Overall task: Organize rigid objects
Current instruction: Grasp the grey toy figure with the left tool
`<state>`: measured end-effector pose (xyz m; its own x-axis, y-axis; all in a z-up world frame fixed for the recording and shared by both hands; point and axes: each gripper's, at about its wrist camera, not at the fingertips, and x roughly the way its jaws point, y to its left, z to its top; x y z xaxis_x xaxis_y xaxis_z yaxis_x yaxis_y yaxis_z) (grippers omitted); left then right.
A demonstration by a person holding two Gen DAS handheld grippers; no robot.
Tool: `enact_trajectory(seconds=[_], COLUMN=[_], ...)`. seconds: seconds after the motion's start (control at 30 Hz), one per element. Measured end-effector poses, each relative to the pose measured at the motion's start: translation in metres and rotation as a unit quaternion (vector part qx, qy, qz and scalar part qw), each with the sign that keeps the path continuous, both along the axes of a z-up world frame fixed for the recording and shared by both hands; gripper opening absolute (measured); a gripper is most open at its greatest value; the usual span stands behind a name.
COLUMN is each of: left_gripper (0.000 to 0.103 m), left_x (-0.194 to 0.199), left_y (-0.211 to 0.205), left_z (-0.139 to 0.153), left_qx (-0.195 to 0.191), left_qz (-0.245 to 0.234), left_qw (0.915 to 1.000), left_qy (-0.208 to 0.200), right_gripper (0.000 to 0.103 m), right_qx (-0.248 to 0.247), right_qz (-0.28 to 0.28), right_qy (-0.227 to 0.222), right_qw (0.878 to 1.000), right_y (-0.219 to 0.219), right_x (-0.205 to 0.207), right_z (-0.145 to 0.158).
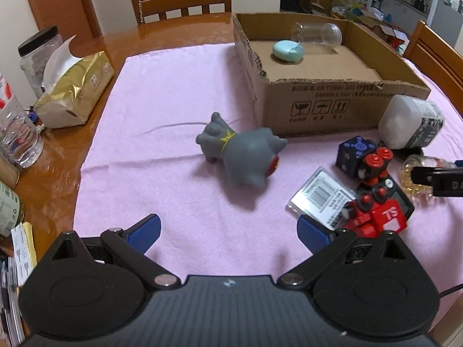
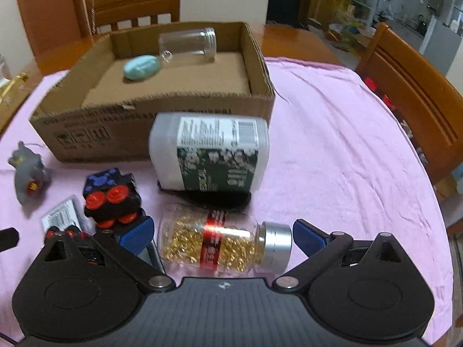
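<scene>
My left claw [image 1: 228, 231] hangs released over the pink cloth [image 1: 173, 173] on the surface, its blue pads spread wide with nothing between them. Ahead of it and slightly right lies the grey toy animal [image 1: 243, 153], tipped on its side. Just beside the right pad sits a red and black block robot [image 1: 376, 199], partly on top of a clear flat case with a barcode [image 1: 321, 199]; a dark blue cube [image 1: 354, 151] lies just beyond them. Farther ahead and right stands the open cardboard box [image 1: 324, 110], holding a pale blue oval case [image 1: 288, 50] and a clear jar [image 1: 317, 34] on its side. My right claw [image 2: 222, 234] is also released, its pads straddling a small glass bottle of gold beads [image 2: 214, 240] with a silver cap [image 2: 277, 243]; the bottle lies crosswise on the cloth, cap toward the right pad, and whether either pad touches it I cannot tell. Directly ahead of this claw a white tub with a dark green label [image 2: 211, 150] lies against the box's front wall [image 2: 121, 133]. The block robot [image 2: 111, 202] sits just left of the left pad.
</scene>
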<state>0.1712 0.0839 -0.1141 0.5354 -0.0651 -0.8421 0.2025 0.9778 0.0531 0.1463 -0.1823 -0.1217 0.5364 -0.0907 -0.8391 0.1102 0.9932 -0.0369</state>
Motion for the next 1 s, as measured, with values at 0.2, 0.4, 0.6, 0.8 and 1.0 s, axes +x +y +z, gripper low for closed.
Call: enact_trajectory(seconds=[0.2,0.4,0.6,0.8,1.0], left_gripper=[0.1,0.1,0.1,0.099,0.079], left_x=[0.012,0.029,0.049,0.065,0.074], left_y=[0.004,0.0,-0.009,-0.016,-0.014], left_z=[-0.004,-0.003,-0.009,-0.017,-0.02], left_qx=[0.011,0.024,0.048,0.058,0.037], left_qz=[-0.041,-0.102,-0.156,-0.201,-0.216], left_qw=[0.9991,0.9945,0.9864,0.9776,0.9755], left_qy=[-0.003,-0.01,-0.02,-0.024,-0.017], right_gripper=[0.103,0.103,0.103,0.103,0.103], right_qx=[-0.009,0.019,0.018,0.016,0.014], right_qz=[-0.009,0.0,0.022,0.028,0.033], right_qy=[0.026,0.048,0.045,0.023,0.011], right_qw=[1.0,0.999,0.999,0.999,0.999], right_y=[-0.013,-0.024,-0.025,-0.025,-0.026], right_x=[-0.007,-0.01,-0.011,-0.024,-0.028], right_z=[-0.012,-0.022,-0.023,-0.022,-0.024])
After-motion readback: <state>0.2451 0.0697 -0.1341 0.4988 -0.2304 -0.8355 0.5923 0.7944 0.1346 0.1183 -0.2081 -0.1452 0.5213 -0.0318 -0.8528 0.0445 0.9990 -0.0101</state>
